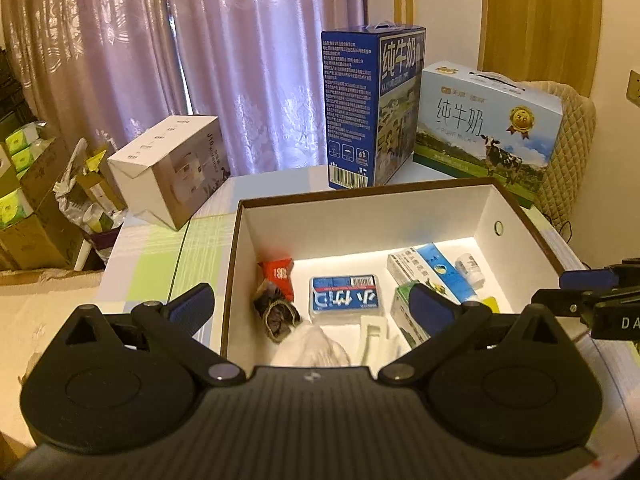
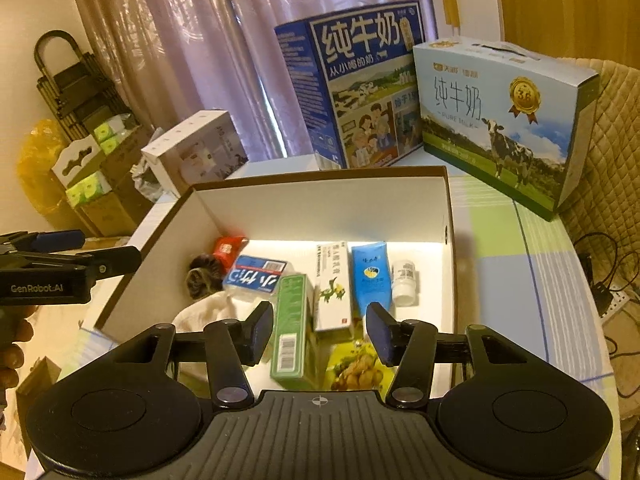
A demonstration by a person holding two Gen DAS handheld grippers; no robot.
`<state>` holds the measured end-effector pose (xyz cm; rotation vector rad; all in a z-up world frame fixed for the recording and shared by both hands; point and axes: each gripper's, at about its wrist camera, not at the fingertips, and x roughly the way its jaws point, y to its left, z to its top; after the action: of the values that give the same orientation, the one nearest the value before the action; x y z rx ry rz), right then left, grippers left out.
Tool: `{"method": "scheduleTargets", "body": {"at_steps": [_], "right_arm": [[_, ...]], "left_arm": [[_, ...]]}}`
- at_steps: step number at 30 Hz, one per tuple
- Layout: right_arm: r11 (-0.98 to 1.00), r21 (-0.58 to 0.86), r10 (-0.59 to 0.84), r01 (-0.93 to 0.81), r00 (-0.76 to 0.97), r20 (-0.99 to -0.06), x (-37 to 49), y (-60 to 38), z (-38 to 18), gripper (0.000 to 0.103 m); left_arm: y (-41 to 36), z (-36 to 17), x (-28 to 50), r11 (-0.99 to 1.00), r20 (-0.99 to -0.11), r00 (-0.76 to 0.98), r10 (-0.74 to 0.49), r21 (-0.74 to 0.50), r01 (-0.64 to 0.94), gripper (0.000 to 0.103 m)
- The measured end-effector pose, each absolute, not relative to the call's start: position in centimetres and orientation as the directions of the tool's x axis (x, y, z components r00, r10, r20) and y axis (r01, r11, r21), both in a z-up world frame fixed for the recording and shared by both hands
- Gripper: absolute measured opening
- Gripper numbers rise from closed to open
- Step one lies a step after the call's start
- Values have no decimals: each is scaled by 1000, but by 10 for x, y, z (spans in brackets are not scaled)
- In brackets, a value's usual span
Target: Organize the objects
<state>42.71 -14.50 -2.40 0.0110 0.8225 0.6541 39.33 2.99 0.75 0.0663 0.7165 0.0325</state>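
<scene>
Several small things lie inside an open box [image 2: 320,204] with white walls, which sits on the table [image 2: 500,240]. From the right wrist view, a green carton [image 2: 290,328] lies near the box's middle, with a white carton [image 2: 332,288] just beside it at 3 o'clock. A blue tube [image 2: 370,274] and a small white bottle [image 2: 404,280] follow further toward 3 o'clock. A blue tissue pack [image 2: 256,276] lies at 10 o'clock from the green carton, with a red packet [image 2: 228,248] and a dark bundle [image 2: 202,278] beyond it by the left wall. A white cloth [image 2: 204,312] sits at 9 o'clock and a yellow food packet [image 2: 358,368] at 5 o'clock, near the front.

The right gripper [image 2: 320,334] hangs over the front of the box, its jaws partly apart with nothing pressed between them. The left gripper [image 1: 308,308] is spread wide and holds nothing, one finger outside the box's left wall.

Behind the box, at 12 o'clock, stand a dark blue milk carton [image 2: 360,88] and a light blue milk carton [image 2: 500,120]. A white appliance box [image 2: 196,148] stands at 10 o'clock, before a purple curtain [image 2: 200,40].
</scene>
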Motion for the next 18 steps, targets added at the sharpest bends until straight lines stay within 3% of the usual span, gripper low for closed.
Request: {"method": "scheduleTargets", "body": {"at_steps": [18], "right_arm": [[780, 269, 572, -566, 469, -673, 343, -195, -2, 52]], "left_arm": [[1, 20, 276, 988, -705, 699, 120, 16, -153, 102]]}}
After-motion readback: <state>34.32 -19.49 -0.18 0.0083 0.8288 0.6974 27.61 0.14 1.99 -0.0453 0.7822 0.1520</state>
